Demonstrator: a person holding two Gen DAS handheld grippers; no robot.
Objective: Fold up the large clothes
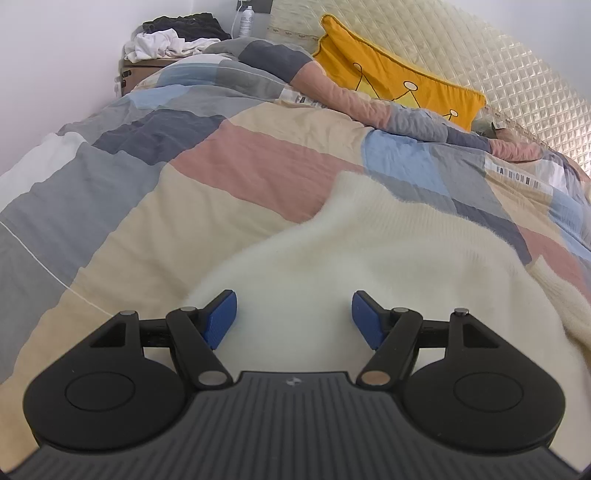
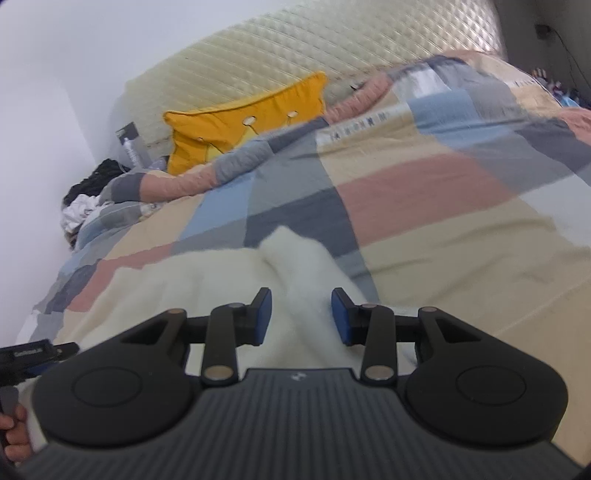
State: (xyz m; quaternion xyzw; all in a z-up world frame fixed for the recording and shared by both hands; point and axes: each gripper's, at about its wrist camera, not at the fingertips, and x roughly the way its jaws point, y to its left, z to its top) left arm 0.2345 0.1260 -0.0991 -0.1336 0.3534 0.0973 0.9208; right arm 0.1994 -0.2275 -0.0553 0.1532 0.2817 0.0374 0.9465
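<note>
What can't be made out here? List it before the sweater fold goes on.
- White sweater: its near part is hidden by the left tongs body, and its right side is cut by the frame edge in the left wrist view.
- Sweater sleeve: motion-blurred in the right wrist view; its lower end is hidden behind the right tongs.
- Patchwork duvet lettering: blurred, unreadable.
- Bottle: label too small.

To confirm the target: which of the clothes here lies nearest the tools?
The cream sweater, spread on the quilt right under both open tools. The white and black clothes are piled far off, by the wall.
</note>
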